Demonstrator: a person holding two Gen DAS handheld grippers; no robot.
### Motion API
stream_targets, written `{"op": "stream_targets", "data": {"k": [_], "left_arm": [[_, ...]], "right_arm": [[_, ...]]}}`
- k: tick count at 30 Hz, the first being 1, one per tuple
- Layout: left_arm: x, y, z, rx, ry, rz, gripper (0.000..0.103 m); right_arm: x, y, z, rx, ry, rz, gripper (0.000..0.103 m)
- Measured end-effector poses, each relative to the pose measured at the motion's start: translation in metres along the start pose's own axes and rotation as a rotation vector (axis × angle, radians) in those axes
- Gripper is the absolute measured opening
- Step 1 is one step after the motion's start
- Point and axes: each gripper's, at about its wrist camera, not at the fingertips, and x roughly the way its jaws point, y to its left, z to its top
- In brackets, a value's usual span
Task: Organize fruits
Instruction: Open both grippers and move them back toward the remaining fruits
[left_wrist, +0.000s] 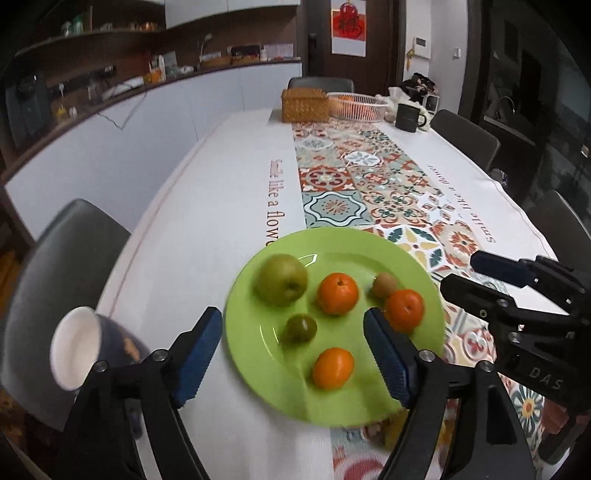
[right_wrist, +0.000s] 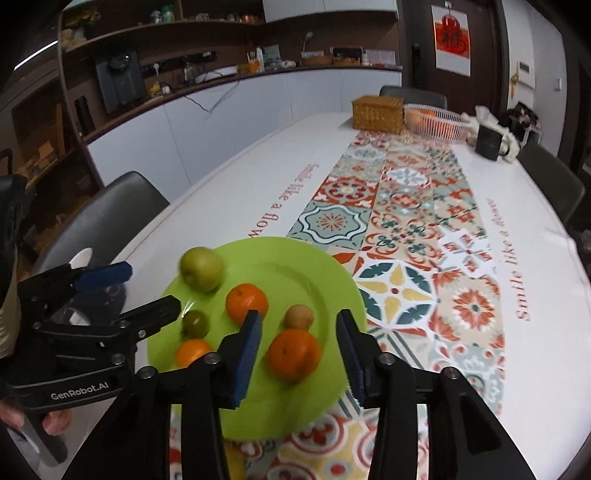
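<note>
the landmark is the green plate (left_wrist: 369, 243) at the near end of the desk (left_wrist: 221, 192), half on the white cloth and half on the tiled runner (left_wrist: 354, 158). far beyond the plate, at the desk's other end, stand a wicker box (left_wrist: 304, 105), a white basket (left_wrist: 356, 107) and a dark mug (left_wrist: 408, 117). just left of the plate a dark bowl (left_wrist: 79, 350) is tilted, its white inside showing. chairs (left_wrist: 62, 280) ring the desk.

on the plate lie six fruits, all apart: a green apple (left_wrist: 282, 278) at its far left, an orange (left_wrist: 338, 293) in the middle, a kiwi (left_wrist: 384, 285) to the right, a second orange (left_wrist: 404, 311) touching or just in front of the kiwi, a small green fruit (left_wrist: 300, 328) near the left, and a third orange (left_wrist: 332, 368) nearest.

the left claw (left_wrist: 293, 354) hangs over the plate's near left, jaws apart and gripping nothing; the small green fruit and the third orange show between its fingers. the right claw (right_wrist: 299, 363) is likewise parted and empty, with the second orange in its gap, untouched.
</note>
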Motion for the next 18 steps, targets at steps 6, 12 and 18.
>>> {"op": "stream_targets", "data": {"k": [6,12,18], "left_arm": [[-0.051,-0.015,-0.017,-0.002,-0.060,0.003,0.088],[-0.095,-0.027,-0.034,-0.008,-0.106,0.008,0.091],[-0.132,-0.041,-0.053,-0.010,-0.151,0.027,0.095]], "right_arm": [[-0.051,0.009,-0.017,-0.041,-0.062,0.015,0.055],[-0.094,0.014,-0.037,-0.079,-0.104,0.025,0.055],[-0.131,0.017,-0.054,-0.112,-0.146,0.006,0.059]]}}
